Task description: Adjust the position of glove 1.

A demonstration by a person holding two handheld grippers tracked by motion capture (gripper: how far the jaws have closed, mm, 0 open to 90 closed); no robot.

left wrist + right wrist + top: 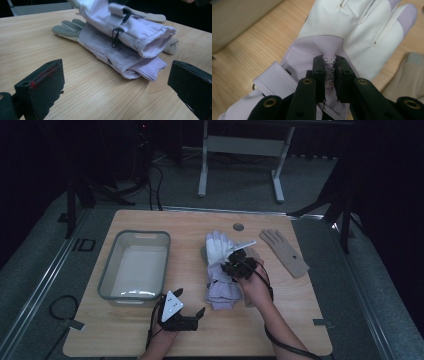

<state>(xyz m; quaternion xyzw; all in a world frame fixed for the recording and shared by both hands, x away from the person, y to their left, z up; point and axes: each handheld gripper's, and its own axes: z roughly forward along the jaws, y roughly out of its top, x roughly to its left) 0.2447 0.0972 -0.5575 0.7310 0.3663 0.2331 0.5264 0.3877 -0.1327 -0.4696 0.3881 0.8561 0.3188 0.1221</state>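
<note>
Right tongs (330, 75): clamped on a fold of the top white-and-lilac glove (352, 32), pinching a printed lilac tab (329, 71) between the two black jaws; in the high view they (239, 261) sit over the middle of the surface.
Left tongs (192, 304): jaws wide apart, holding nothing, low over the near edge of the surface, just in front of the bin; in the left gripper view they (116, 92) point toward the glove cuffs.
White-and-lilac gloves (220, 270): two, stacked one on the other at the middle of the surface, fingers toward the far edge, cuffs toward the near edge; a black cord loop (115, 37) hangs on the upper one.
Lower glove (100, 47): flat on the wood, its grey fingertips showing past the upper glove, ribbed cuff sticking out.
Tan glove (286, 251): lying flat and alone toward the far right corner, apart from the stack.
Grey bin (109, 270): rectangular, on the left side of the surface, a pale bottom.
Surface (150, 335): light wood with rounded corners and a small round grey disc (238, 226) near the far edge.
</note>
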